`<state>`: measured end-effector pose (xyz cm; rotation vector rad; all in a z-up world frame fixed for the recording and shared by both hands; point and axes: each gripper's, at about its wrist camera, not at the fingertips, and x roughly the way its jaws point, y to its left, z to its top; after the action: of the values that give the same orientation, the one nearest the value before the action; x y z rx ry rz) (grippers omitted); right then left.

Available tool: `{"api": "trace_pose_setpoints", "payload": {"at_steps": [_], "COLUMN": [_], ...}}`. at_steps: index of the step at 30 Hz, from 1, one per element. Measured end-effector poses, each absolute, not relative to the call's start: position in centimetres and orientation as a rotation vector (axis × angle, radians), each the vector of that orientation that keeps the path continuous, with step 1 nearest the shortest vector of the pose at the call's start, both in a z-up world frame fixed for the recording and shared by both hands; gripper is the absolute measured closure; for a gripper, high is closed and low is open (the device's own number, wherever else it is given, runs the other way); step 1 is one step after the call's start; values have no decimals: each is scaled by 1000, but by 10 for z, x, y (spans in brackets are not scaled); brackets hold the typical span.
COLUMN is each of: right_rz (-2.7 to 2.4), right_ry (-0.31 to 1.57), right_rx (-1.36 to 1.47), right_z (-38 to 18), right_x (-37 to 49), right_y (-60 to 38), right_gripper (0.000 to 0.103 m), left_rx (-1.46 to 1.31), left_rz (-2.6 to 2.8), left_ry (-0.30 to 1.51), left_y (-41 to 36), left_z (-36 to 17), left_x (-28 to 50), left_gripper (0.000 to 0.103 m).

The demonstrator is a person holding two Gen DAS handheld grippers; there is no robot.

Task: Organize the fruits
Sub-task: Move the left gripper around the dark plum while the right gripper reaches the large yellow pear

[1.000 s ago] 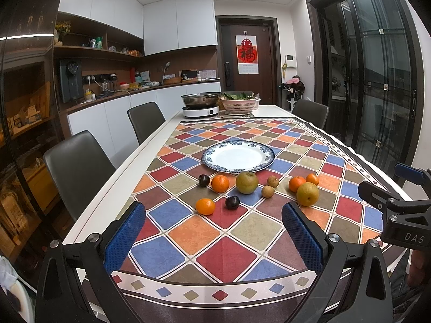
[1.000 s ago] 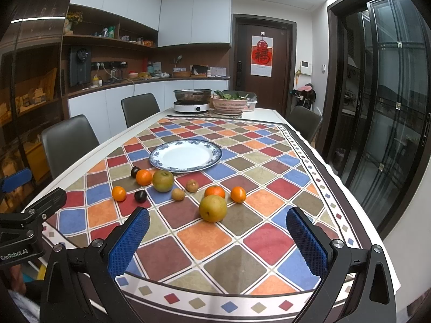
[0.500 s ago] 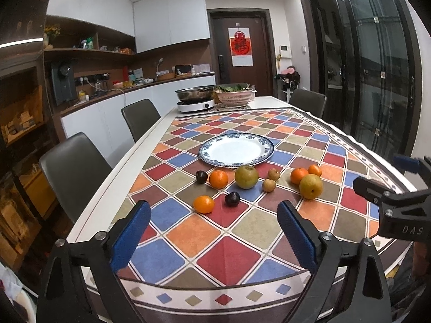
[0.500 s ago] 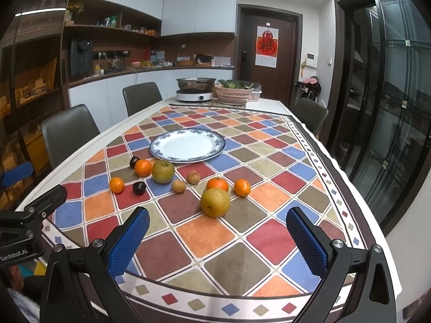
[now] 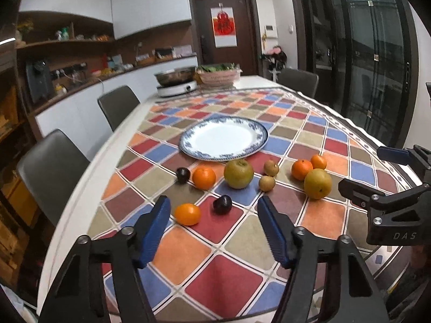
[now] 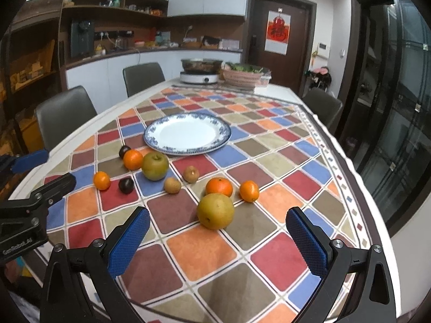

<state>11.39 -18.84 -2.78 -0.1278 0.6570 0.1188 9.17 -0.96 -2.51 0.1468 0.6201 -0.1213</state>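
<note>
Several loose fruits lie on a chequered tablecloth in front of an empty blue-rimmed white plate (image 5: 223, 137) (image 6: 187, 133). My left gripper (image 5: 214, 220) is open and empty, low over the cloth, just short of a small orange (image 5: 187, 214) and a dark plum (image 5: 222, 204). Behind them are another plum (image 5: 183, 175), an orange (image 5: 204, 178), a green pear (image 5: 238, 173) and two small brown fruits (image 5: 266, 183). My right gripper (image 6: 217, 235) is open and empty, with a large yellow pear (image 6: 215, 211) just ahead between its fingers. Two oranges (image 6: 219, 187) (image 6: 249, 191) lie behind that pear.
At the far end of the table stand a pot on a hotplate (image 5: 176, 83) and a basket of greens (image 5: 218, 74). Grey chairs (image 5: 51, 172) line the left side. The table edge (image 6: 388, 231) runs close on the right, with glass doors beyond.
Both grippers have moved forward and lower toward the fruit. The left gripper's jaws have narrowed somewhat. No fruit has moved.
</note>
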Motion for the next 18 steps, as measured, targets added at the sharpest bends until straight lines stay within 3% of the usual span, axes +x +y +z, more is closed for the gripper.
{"api": "trace_pose_setpoints", "payload": {"at_steps": [8,18], "right_rz": [149,164], "right_ry": [745,843], "right_rx": [-109,-86], "right_z": [-48,-73], "right_x": [147,175], "right_y": [-188,-190], "right_gripper": [7,19], "left_rx": [193,244], "left_rz": [-138,-164], "left_ry": [731,842], "left_y": [-18,-27], "left_z": [-51,-78], "left_x": [128,161], "left_gripper": [53,59]}}
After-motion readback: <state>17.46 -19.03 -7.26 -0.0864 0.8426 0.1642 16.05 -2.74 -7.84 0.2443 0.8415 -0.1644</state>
